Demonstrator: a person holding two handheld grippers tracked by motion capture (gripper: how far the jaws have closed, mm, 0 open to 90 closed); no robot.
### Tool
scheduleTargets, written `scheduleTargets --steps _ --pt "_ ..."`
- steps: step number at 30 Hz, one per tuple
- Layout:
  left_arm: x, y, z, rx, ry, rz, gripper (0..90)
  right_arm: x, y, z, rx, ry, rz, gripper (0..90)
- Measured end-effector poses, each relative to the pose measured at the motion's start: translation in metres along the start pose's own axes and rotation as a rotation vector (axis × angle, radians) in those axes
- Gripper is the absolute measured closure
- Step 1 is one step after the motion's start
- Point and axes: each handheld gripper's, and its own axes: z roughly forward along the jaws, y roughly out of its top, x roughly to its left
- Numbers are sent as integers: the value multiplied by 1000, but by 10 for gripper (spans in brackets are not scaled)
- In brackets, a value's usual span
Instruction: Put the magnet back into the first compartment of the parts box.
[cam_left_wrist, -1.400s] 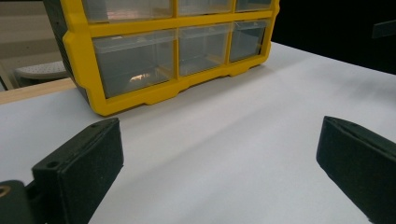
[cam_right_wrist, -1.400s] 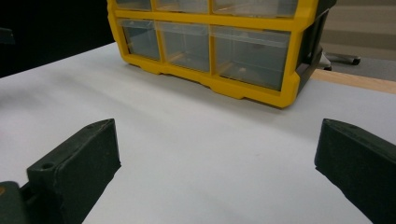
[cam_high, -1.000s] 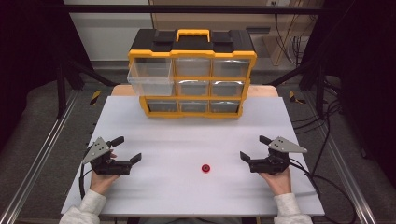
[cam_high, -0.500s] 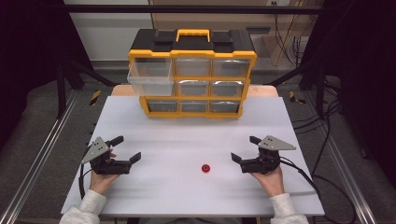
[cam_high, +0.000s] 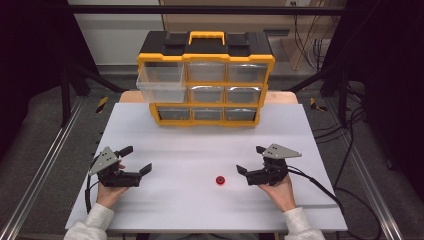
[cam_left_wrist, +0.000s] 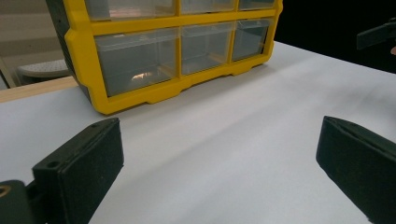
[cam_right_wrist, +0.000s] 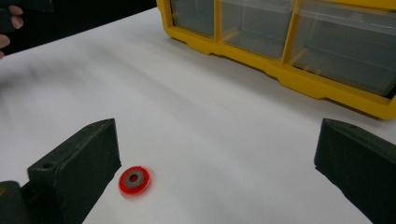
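Note:
A small red ring with a grey centre (cam_high: 220, 180) (cam_right_wrist: 134, 179) lies flat on the white table (cam_high: 200, 145). My right gripper (cam_high: 251, 160) (cam_right_wrist: 215, 172) stands open just right of the ring, its left jaw close beside it and nothing between the jaws. At the table's left, my left gripper (cam_high: 136, 159) (cam_left_wrist: 219, 168) is open and empty, well away from the ring. A yellow and black drawer cabinet (cam_high: 206, 80) (cam_left_wrist: 168, 46) (cam_right_wrist: 289, 42) stands at the back; its top-left clear drawer (cam_high: 161, 82) is pulled out.
The cabinet's other clear drawers are shut. Cables (cam_high: 320, 187) trail from the right gripper across the table's right edge. A metal frame rail (cam_high: 45, 165) runs along the left side. Bare white tabletop lies between the grippers and the cabinet.
My right gripper has moved left toward the red ring and now sits just beside it. The left gripper has stayed in place.

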Motion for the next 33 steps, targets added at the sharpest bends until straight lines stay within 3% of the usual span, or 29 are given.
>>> scheduleTargets --steps 20,23,33 --pt "-1 -1 1 13 -1 7 3 25 5 31 83 35 -56 16" --pt "-1 0 1 13 -2 11 3 28 3 35 85 53 -43 19" --pt "-2 0 1 14 -3 11 3 40 -3 50 164 67 -78 35"
